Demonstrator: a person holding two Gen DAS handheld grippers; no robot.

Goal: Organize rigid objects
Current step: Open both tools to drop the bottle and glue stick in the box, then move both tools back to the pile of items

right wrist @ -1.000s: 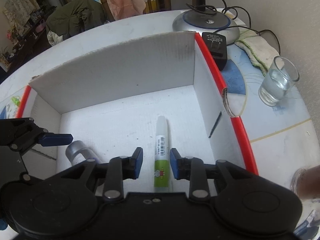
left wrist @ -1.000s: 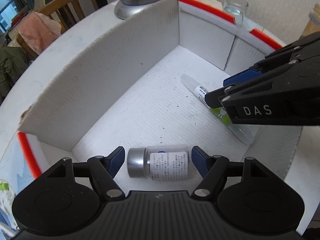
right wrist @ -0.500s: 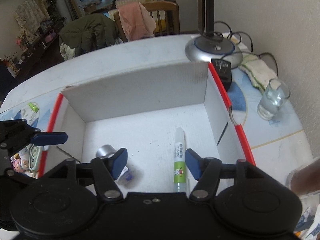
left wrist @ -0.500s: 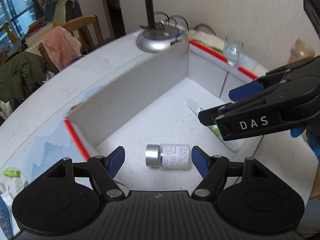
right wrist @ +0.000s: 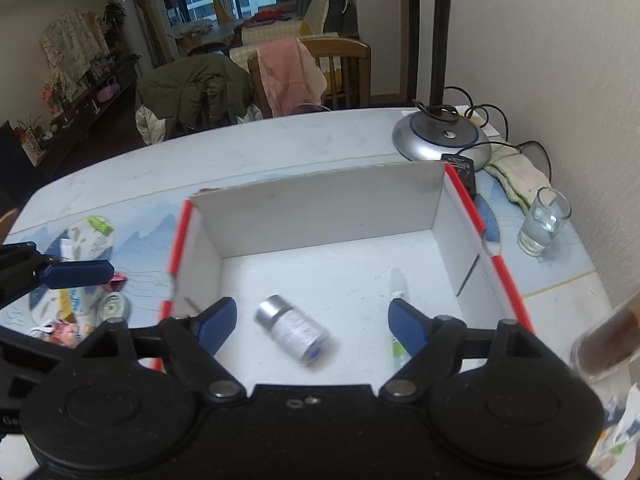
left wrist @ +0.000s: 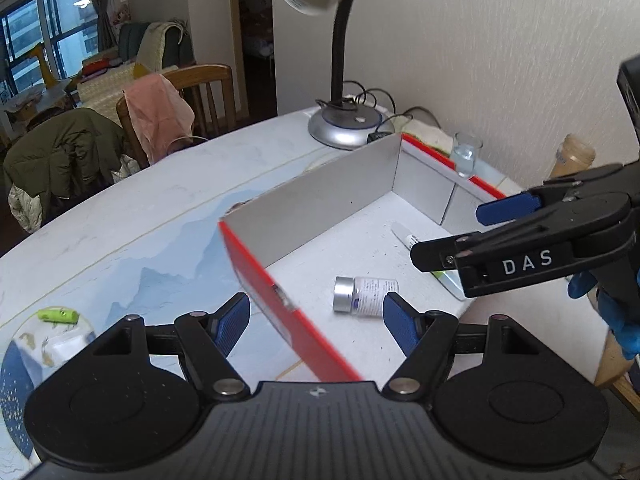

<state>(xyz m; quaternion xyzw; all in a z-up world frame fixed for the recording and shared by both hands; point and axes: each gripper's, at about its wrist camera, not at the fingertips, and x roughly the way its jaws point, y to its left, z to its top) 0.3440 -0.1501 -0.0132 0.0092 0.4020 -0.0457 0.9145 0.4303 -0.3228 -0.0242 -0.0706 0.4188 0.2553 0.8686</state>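
On the counter (right wrist: pixel 280 148), left to right:
Left hand-held gripper (left wrist: pixel 316 322): jaws are standing wide apart with nothing between the pads; it is hanging over the near left wall of the box, one blue pad outside the box, the other over its floor.
Clutter on counter: a green clip (left wrist: pixel 58 315) and small packets are lying to the left of the left hand-held gripper, outside the box.
Box (right wrist: pixel 320 204): a white carton with red rims is sitting open-topped ahead of both hand-held grippers.
Bottle (right wrist: pixel 294 330): a small clear bottle with a silver cap and white label is lying on its side on the box floor, below and between the right hand-held gripper's pads, touching neither; in the left wrist view it is lying just ahead of the right-side pad.
Right hand-held gripper (right wrist: pixel 310 320): its jaws have just been opening and are now standing wide, gripping nothing.
Tube (right wrist: pixel 400 322): a white-and-green tube is lying flat on the box floor, partly hidden behind the right-side pad, apart from the bottle.
Glass (right wrist: pixel 543 227): a clear tumbler is standing upright outside the box's right wall.
Lamp base (right wrist: pixel 442 136): sitting beyond the box's far right corner.
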